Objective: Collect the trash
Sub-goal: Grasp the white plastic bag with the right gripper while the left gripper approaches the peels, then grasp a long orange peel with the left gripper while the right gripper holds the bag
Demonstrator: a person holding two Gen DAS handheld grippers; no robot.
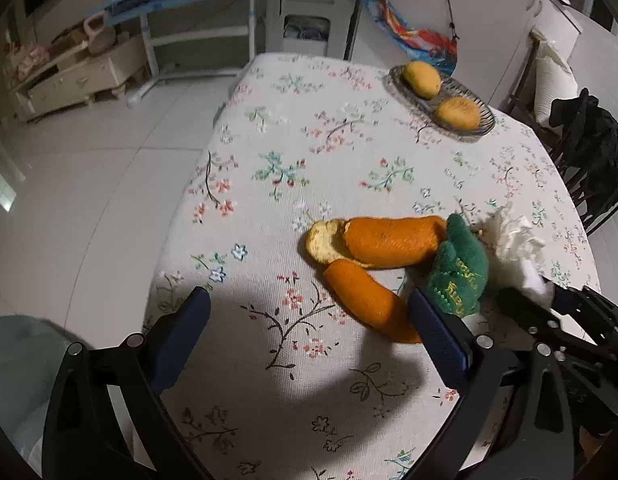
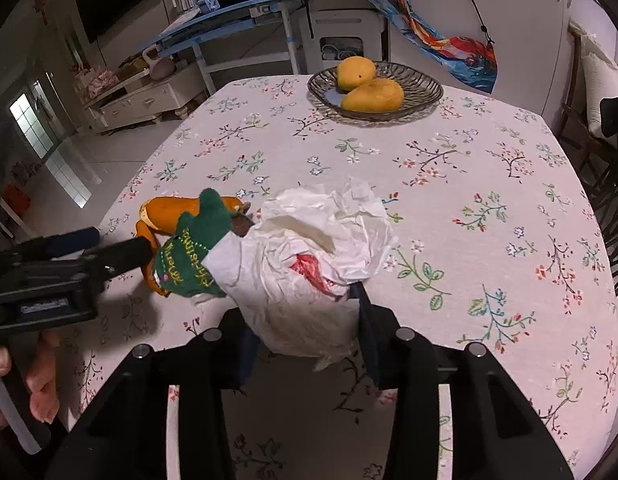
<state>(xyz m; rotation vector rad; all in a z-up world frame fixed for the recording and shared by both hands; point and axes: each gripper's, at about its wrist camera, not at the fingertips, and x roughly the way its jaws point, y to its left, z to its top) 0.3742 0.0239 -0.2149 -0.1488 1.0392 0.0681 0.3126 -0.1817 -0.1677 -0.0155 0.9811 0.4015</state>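
Orange fruit peels lie on the floral tablecloth, beside a small green felt piece with yellow lettering. My left gripper is open and empty, its right finger next to the near peel. My right gripper is shut on a crumpled white paper and plastic wad with a red scrap inside. The wad also shows at the right of the left wrist view. The green piece and peels sit just left of the wad.
A glass bowl with two yellow mangoes stands at the table's far side. Dark chairs stand on the right. The table's left edge drops to a tiled floor. A desk and cabinet stand beyond.
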